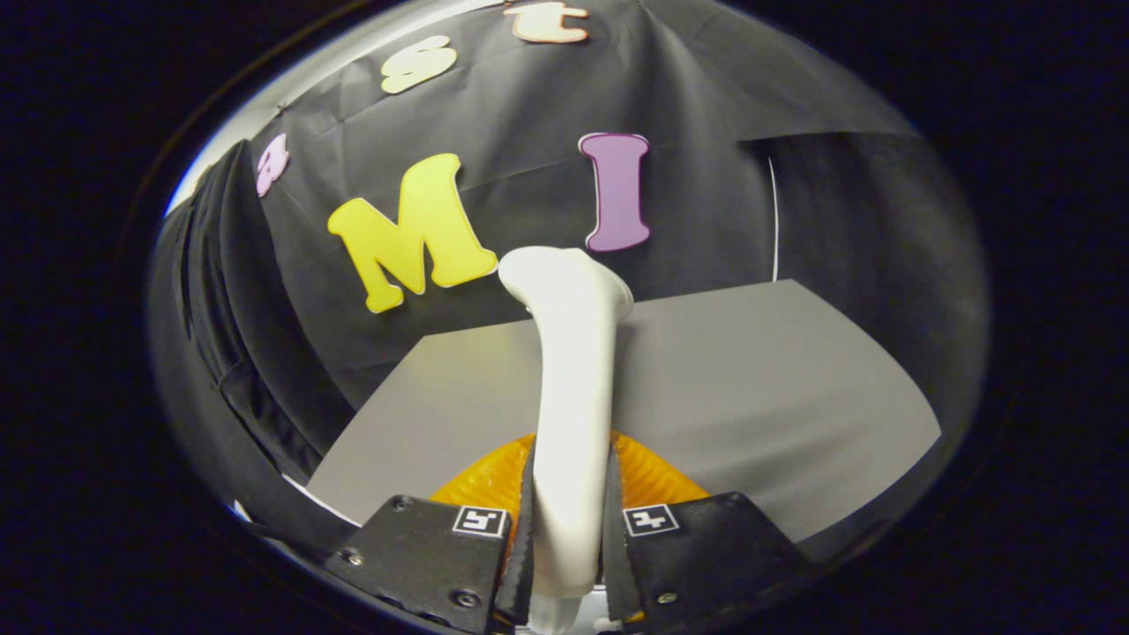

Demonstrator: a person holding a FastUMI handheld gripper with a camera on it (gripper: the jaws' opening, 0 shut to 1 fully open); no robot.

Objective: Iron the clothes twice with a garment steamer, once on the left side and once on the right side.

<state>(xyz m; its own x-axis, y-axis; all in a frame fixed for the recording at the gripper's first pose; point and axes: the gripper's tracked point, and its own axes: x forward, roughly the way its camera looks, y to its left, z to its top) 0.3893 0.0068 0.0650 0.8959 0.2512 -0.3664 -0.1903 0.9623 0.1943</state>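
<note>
A white garment steamer (571,370) stands upright between my fingers, its handle rising ahead to a bent head near the booth wall. My gripper (569,520) is shut on the steamer's handle, both pads pressing its sides. Under the steamer, just ahead of the fingers, lies an orange ribbed plate (653,476). A dark garment (220,291) hangs to the left of the fingers, beside the table's left end.
A grey table (750,388) spreads ahead and to the right of the fingers. The black cloth wall (706,194) closes off the back, with a thin white line (774,220) running down it on the right.
</note>
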